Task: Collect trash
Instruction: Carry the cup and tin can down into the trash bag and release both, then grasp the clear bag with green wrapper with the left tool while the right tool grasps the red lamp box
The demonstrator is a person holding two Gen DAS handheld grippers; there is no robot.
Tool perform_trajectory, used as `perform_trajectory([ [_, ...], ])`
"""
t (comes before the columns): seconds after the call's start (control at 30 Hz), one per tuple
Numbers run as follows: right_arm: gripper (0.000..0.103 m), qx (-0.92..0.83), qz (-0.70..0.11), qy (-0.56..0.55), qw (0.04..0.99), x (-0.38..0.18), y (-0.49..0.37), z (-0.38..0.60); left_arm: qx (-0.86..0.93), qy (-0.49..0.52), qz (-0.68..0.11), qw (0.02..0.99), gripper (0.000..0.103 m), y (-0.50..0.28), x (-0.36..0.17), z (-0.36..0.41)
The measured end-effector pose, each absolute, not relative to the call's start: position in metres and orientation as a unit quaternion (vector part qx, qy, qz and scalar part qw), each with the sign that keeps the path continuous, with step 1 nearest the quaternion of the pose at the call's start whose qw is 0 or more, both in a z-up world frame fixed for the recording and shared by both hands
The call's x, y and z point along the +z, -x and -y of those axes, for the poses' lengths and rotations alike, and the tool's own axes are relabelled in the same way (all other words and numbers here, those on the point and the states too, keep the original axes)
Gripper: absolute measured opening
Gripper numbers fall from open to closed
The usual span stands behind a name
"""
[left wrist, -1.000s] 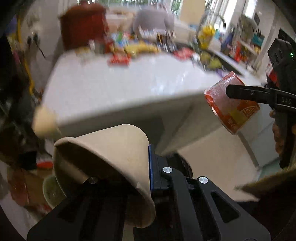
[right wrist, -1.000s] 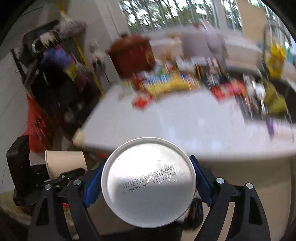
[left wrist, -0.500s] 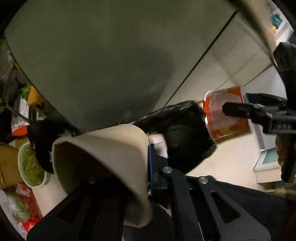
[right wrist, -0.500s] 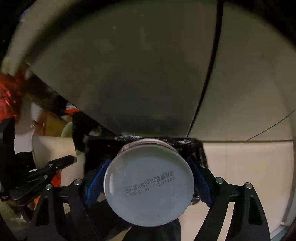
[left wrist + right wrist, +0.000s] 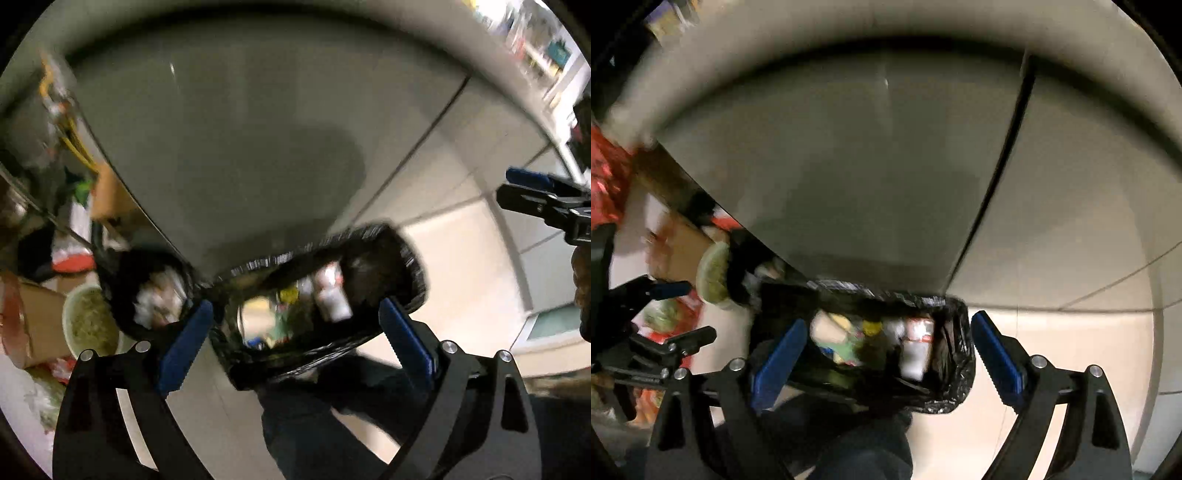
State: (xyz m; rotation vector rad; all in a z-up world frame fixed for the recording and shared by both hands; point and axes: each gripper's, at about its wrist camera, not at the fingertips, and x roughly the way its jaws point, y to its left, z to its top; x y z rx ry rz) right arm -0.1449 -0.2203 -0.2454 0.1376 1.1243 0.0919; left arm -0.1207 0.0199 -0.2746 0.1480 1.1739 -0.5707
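**Both grippers empty over the bin**

L wrist cam, left to right: clutter on the floor at far left, w/ a carton (image 5: 35,317) and a bowl (image 5: 90,325) of greenish stuff, blurred. Next a small black-lined bin (image 5: 147,291) w/ white scraps inside. Then the main bin (image 5: 369,332), black liner, sitting against the foot of the grey cabinet (image 5: 240,147). Trash (image 5: 328,291) already inside it: white/red container, yellow bits, the rest too blurred to ID.

Left gripper (image 5: 295,343): jaws have just been opening, now wide apart, nothing between the blue pads, bin mouth seen through the gap. Right gripper (image 5: 517,188) shows at the right edge, one finger visible, nothing on it.

R wrist cam, left to right: left gripper (image 5: 687,310) at the left edge, fingers spread, empty. Bowl (image 5: 713,275) beside the cabinet corner. Bin (image 5: 960,369) centre-bottom, trash (image 5: 916,343) inside w/ a pale rounded item at its left end. Right gripper (image 5: 886,354): jaws have just opened further, wide apart, nothing clamped, bin mouth directly beyond. Pale floor (image 5: 1052,350) at right.
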Motion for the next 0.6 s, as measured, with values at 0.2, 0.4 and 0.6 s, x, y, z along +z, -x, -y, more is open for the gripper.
perform_trajectory([
  [0.2, 0.098, 0.07, -0.401, -0.111, 0.907, -0.096, 0.124, 0.232, -0.255, -0.034, -0.415, 0.873, 0.094, 0.087, -0.121, -0.036],
  [0.4, 0.098, 0.109, -0.332, -0.129, 0.928, -0.049, 0.017, 0.225, -0.201, 0.011, -0.343, 0.917, 0.094, -0.002, -0.072, -0.033],
  [0.6, 0.098, 0.151, -0.367, -0.037, 0.917, -0.056, -0.119, 0.166, -0.15, 0.044, -0.342, 0.927, 0.094, -0.031, -0.063, -0.052],
])
